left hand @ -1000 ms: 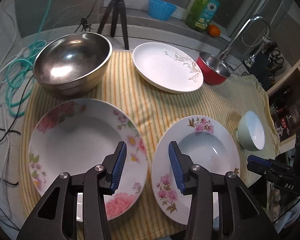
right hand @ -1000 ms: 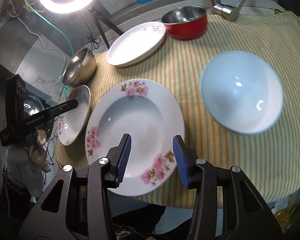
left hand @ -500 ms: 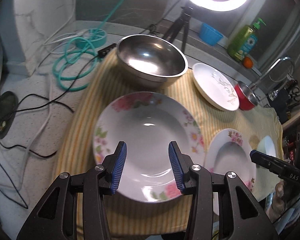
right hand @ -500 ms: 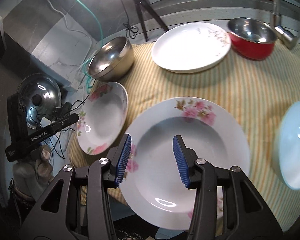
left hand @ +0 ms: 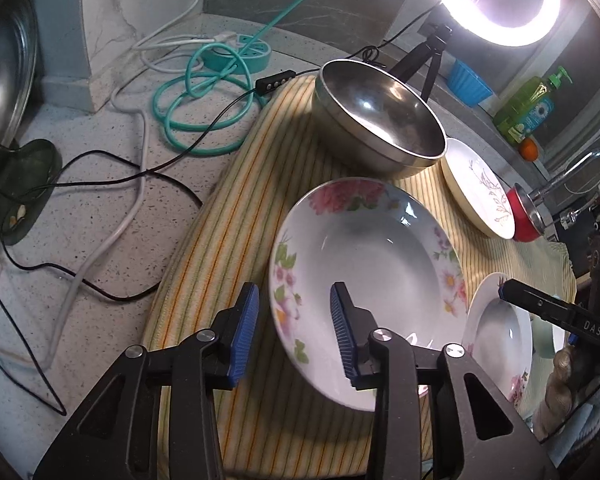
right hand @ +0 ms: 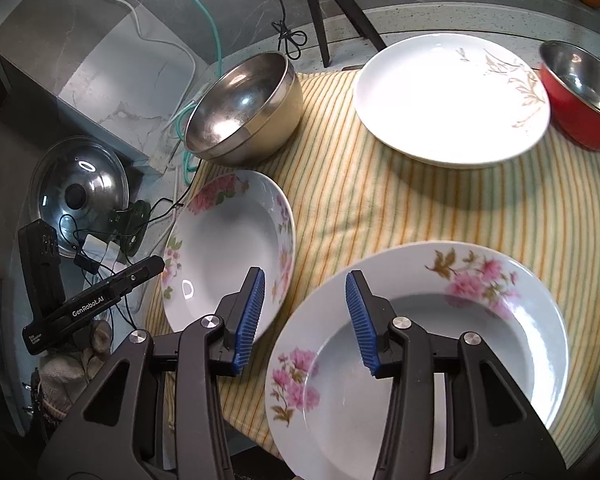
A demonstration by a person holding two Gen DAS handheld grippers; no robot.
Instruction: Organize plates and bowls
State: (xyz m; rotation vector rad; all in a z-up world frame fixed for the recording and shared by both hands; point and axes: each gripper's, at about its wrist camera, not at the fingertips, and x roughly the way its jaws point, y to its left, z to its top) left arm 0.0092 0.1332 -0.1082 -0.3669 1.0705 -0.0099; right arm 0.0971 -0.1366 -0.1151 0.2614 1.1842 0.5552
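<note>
A large floral deep plate (left hand: 372,276) (right hand: 228,248) lies on the striped cloth at the left. My left gripper (left hand: 294,332) is open, its jaws straddling that plate's left rim. A second floral deep plate (right hand: 420,344) (left hand: 500,332) lies to its right. My right gripper (right hand: 304,316) is open above that plate's left rim, over the gap between the two plates. A big steel bowl (left hand: 380,116) (right hand: 244,112), a white plate with a leaf pattern (right hand: 452,96) (left hand: 480,188) and a red bowl (right hand: 580,92) (left hand: 524,216) stand at the back.
The yellow striped cloth (right hand: 364,200) covers the counter. Cables and a teal hose (left hand: 196,100) lie on the stone counter to the left, beside a steel pot lid (right hand: 80,188). A ring light on a tripod (left hand: 496,0), a blue cup (left hand: 468,80), a soap bottle (left hand: 532,104) and a tap (left hand: 572,176) stand behind.
Both grippers have swung left. The left gripper has come down to the left rim of the large floral plate. The right one has shifted from the pale bowl's side to the second floral plate's left rim.
</note>
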